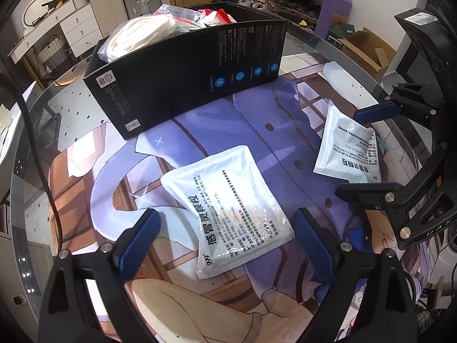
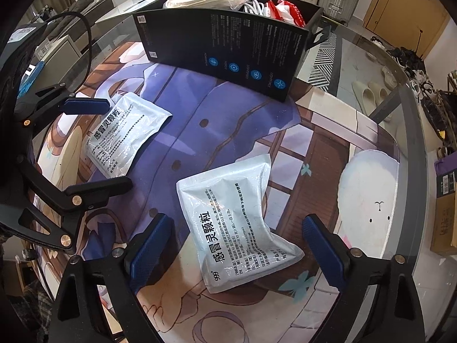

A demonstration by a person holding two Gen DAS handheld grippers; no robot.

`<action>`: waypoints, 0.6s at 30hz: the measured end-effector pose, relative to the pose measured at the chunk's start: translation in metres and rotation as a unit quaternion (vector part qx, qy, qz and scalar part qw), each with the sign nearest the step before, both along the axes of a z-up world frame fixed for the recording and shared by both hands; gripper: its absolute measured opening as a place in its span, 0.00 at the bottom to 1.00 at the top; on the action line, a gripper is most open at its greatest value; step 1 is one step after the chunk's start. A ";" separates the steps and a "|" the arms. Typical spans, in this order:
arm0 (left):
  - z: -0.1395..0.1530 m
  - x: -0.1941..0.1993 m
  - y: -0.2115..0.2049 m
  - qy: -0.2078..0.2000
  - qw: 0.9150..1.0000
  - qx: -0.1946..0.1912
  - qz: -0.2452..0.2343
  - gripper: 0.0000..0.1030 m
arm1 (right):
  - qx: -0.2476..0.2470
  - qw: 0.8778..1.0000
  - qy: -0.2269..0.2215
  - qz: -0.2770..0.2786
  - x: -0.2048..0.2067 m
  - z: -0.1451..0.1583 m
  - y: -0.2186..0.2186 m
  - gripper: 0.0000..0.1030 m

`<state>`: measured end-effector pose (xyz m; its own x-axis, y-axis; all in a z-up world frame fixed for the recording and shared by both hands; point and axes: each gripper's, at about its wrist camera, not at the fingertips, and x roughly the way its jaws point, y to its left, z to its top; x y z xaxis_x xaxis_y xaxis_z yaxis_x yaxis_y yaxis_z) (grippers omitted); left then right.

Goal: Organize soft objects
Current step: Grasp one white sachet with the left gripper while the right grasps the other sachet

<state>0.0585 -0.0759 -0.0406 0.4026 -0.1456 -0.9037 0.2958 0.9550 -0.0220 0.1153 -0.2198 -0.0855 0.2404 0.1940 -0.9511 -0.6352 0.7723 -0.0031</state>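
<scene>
1. Cluttered room behind (suitcases, shoe rack, cardboard boxes); we're working over a round glass tabletop (image 1: 320, 43) w/ an anime-print mat (image 1: 257, 120) on it.
2. Black box (image 1: 185, 77) sits at far side of the mat, already holding a bagged cream item (image 1: 137, 35) and red/white packets (image 2: 281, 11). We judge that's the drop target.
3. Two white sachets lie flat on the mat, well apart. Left sachet (image 1: 231, 205) is directly ahead of our left gripper (image 1: 225, 237), between its blue pads (image 1: 137, 240) but not touched. Right sachet (image 2: 237, 231) sits the same way ahead of our right gripper (image 2: 237, 251).
4. Both grippers spread wide, nothing held. Each one also shows at the edge of the other's cam.
5. Step in hand, as we read it: closing in on a sachet each, pre-grasp.
6. Doing it well:
   - Sachets are flat + slippery foil, granule fill. Come in low, tips nearly on the mat, so pads straddle an edge, not the face.
   - Bite the puffy body near an edge, not just the thin seal; the seal may slide out.
   - Both sachets lie skewed to the jaws; rotate wrist to square up before closing.
   - Close slow; pouch will deform, so let the fill shift.
   - Lift clear of the box wall before the drop; box is nearly full on the left, so aim for whatever gap remains.
</scene>
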 end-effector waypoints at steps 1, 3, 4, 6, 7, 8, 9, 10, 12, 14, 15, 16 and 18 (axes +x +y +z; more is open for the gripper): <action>0.001 -0.001 0.000 -0.001 1.000 -0.001 0.001 0.79 | 0.000 1.000 0.000 0.002 -0.001 0.001 0.001 0.85; 0.005 -0.003 0.002 -0.010 1.000 -0.002 0.008 0.61 | 0.000 1.000 -0.002 0.008 -0.004 0.004 0.004 0.79; 0.006 -0.004 0.002 -0.014 1.000 -0.004 0.010 0.54 | 0.000 1.000 -0.002 0.013 -0.005 0.005 0.005 0.76; 0.007 -0.004 0.002 -0.016 1.000 -0.004 0.010 0.54 | 0.000 1.000 -0.002 0.018 -0.006 0.006 0.006 0.71; 0.007 -0.005 0.003 -0.017 1.000 -0.004 0.010 0.53 | 0.000 1.000 -0.002 0.020 -0.007 0.006 0.007 0.68; 0.008 -0.005 0.003 -0.017 1.000 -0.005 0.010 0.53 | 0.001 1.000 -0.001 0.020 -0.008 0.007 0.008 0.65; 0.008 -0.005 0.003 -0.016 1.000 -0.004 0.010 0.52 | 0.001 1.000 -0.001 0.021 -0.009 0.008 0.009 0.63; 0.008 -0.006 0.003 -0.016 1.000 -0.005 0.010 0.50 | 0.001 1.000 -0.001 0.023 -0.010 0.008 0.010 0.58; 0.009 -0.006 0.003 -0.013 1.000 -0.005 0.009 0.48 | 0.002 1.000 -0.001 0.023 -0.013 0.011 0.012 0.49; 0.010 -0.006 0.003 -0.010 1.000 -0.005 0.008 0.46 | 0.003 1.000 -0.001 0.022 -0.014 0.011 0.012 0.43; 0.011 -0.007 0.003 -0.009 1.000 -0.006 0.008 0.45 | 0.003 1.000 -0.001 0.021 -0.015 0.012 0.012 0.42; 0.011 -0.007 0.003 -0.008 1.000 -0.006 0.008 0.44 | 0.003 1.000 -0.002 0.019 -0.014 0.012 0.011 0.39; 0.011 -0.007 0.004 -0.006 1.000 -0.007 0.009 0.43 | 0.004 1.000 -0.005 0.016 -0.015 0.013 0.011 0.33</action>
